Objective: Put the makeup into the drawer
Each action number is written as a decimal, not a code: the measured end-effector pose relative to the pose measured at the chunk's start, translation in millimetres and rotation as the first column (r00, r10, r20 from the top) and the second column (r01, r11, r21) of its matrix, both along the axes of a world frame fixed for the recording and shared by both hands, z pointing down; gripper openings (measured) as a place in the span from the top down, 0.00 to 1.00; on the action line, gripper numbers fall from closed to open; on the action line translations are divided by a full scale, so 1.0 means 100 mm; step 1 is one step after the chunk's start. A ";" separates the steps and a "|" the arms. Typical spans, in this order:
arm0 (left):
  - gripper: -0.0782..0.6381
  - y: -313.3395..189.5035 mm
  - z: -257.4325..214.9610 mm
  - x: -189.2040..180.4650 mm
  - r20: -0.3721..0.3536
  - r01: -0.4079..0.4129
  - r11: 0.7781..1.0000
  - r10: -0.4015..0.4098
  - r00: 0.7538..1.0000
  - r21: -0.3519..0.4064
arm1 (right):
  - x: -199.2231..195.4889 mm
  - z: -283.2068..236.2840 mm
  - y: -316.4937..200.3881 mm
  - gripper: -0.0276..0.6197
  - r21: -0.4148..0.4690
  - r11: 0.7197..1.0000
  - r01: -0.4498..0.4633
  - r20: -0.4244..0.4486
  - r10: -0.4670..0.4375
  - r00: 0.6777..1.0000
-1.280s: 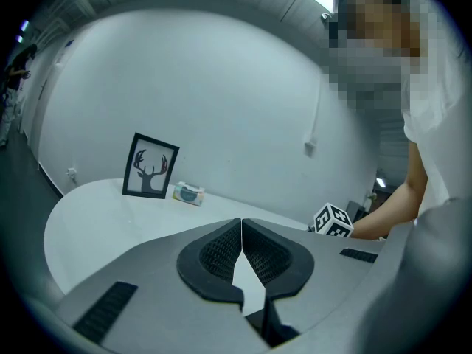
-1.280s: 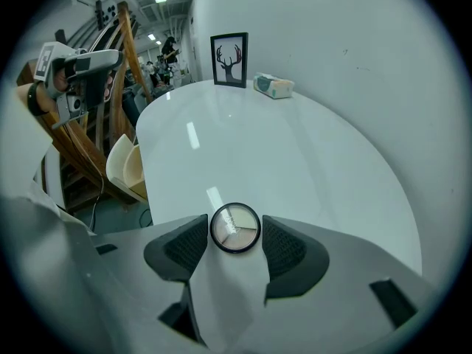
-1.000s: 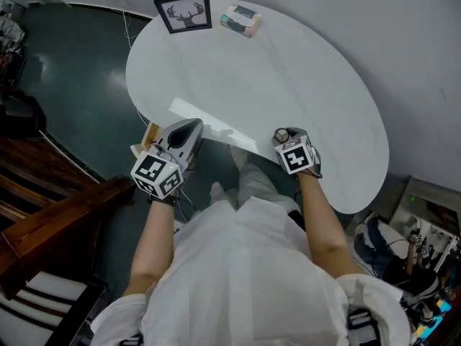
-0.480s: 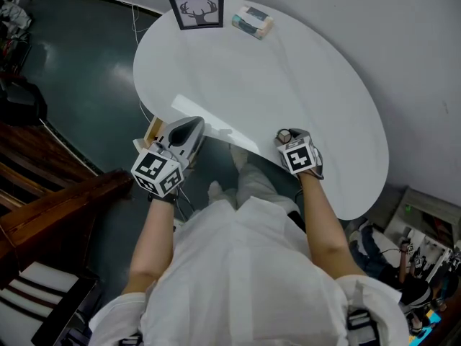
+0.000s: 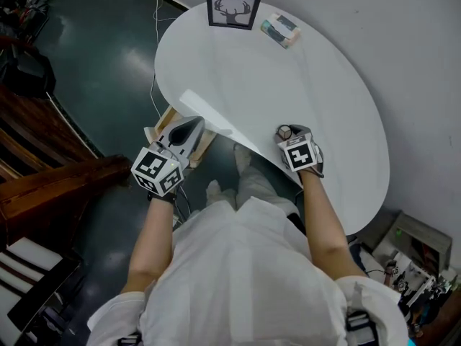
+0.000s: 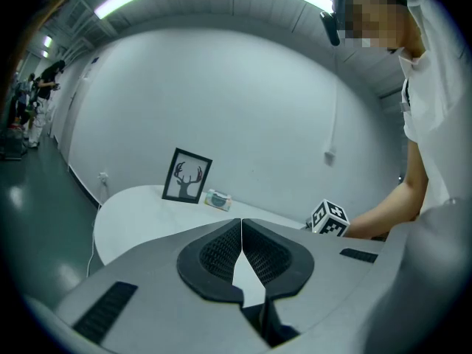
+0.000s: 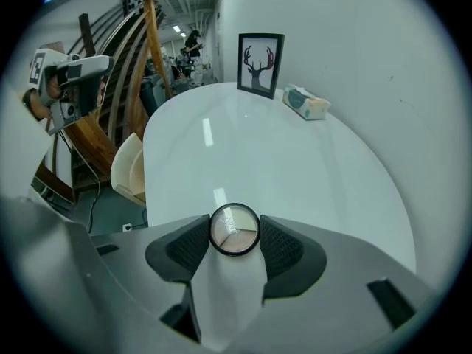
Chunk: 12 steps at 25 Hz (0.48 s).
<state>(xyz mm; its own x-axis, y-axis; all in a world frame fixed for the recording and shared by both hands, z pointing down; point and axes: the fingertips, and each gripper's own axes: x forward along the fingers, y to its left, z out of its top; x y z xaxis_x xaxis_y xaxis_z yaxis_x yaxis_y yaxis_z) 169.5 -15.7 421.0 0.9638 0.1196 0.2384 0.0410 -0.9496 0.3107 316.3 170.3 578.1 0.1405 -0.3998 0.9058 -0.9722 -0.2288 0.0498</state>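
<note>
White oval table (image 5: 288, 71) is shown on a dark floor. At 9 o'clock the left gripper (image 5: 189, 125), jaws pressed together on nothing, is held on an extended forearm over the pulled-out wooden drawer (image 5: 205, 139). An antler print (image 5: 233, 9) and small packet (image 5: 280, 30) stand at 12 o'clock. At 3 o'clock a round makeup compact (image 7: 234, 230) is clamped in the right gripper (image 7: 234, 231), held level at the table's edge, seemingly for transfer to the drawer

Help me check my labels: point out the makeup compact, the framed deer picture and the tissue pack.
makeup compact (image 7: 234, 229), right gripper view, centre of its round lid.
framed deer picture (image 5: 233, 9), head view, middle of the white sheet with the antlers.
tissue pack (image 5: 280, 30), head view, middle of its top face.
</note>
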 end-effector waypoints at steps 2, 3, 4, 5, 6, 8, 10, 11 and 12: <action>0.87 -0.08 0.01 -0.10 0.003 0.035 0.999 -0.035 0.999 -0.001 | -0.02 -0.01 -0.15 0.63 0.004 0.999 0.033 0.000 -0.033 0.999; 0.87 -0.12 0.01 -0.15 0.005 0.052 0.999 -0.052 0.999 -0.001 | -0.04 -0.02 -0.23 0.63 0.006 0.999 0.051 0.000 -0.051 0.999; 0.87 -0.16 0.02 -0.20 0.007 0.071 0.998 -0.071 0.997 -0.001 | -0.06 -0.02 -0.31 0.63 0.009 0.998 0.069 0.001 -0.069 0.998; 0.87 -0.21 0.02 -0.24 0.009 0.090 0.996 -0.090 0.996 -0.002 | -0.07 -0.03 -0.39 0.63 0.011 0.996 0.087 0.001 -0.087 0.996; 0.87 -0.25 0.03 -0.30 0.011 0.110 0.994 -0.110 0.994 -0.002 | -0.08 -0.03 -0.48 0.63 0.013 0.994 0.107 0.001 -0.108 0.994; 0.87 -0.33 0.05 -0.42 0.015 0.153 0.988 -0.153 0.988 -0.003 | -0.13 -0.02 -0.66 0.63 0.016 0.988 0.151 0.002 -0.151 0.988; 0.87 -0.41 0.06 -0.56 0.021 0.194 0.981 -0.194 0.981 -0.004 | -0.20 -0.02 -0.83 0.63 0.019 0.981 0.192 0.004 -0.193 0.981; 0.87 -0.45 0.06 -0.63 0.023 0.214 0.977 -0.214 0.977 -0.005 | -0.24 -0.02 -0.92 0.63 0.021 0.977 0.211 0.005 -0.211 0.977; 0.87 -0.50 0.06 -0.71 0.025 0.233 0.972 -0.233 0.972 -0.005 | -0.29 -0.03 -1.00 0.63 0.023 0.973 0.229 0.006 -0.229 0.973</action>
<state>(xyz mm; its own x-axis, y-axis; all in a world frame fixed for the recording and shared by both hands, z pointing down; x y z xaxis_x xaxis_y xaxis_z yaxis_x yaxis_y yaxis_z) 98.3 -65.3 427.0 0.9594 -0.1055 0.2614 -0.1885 -0.9297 0.3165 287.4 70.1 575.1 0.0353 -0.4403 0.8972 -0.9992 -0.0011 0.0387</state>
